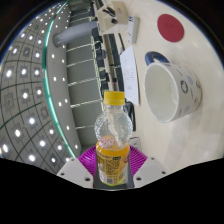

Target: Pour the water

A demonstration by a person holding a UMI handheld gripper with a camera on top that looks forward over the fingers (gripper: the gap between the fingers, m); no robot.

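My gripper (111,163) is shut on a clear plastic bottle (112,135) with a yellow cap and a yellow label. The magenta pads (89,157) press on the labelled lower part from both sides. The whole view is tilted, and the bottle's cap (115,99) points toward a white mug (170,88) that stands on the pale table (200,40) beyond and to the right of the fingers. The mug's open mouth faces the bottle; its inside looks white. The bottle's upper part looks clear.
A dark red round coaster (173,30) lies on the table beyond the mug. Papers and small items (120,30) lie further along the table. A dark ceiling with rows of lights (30,80) fills the left side.
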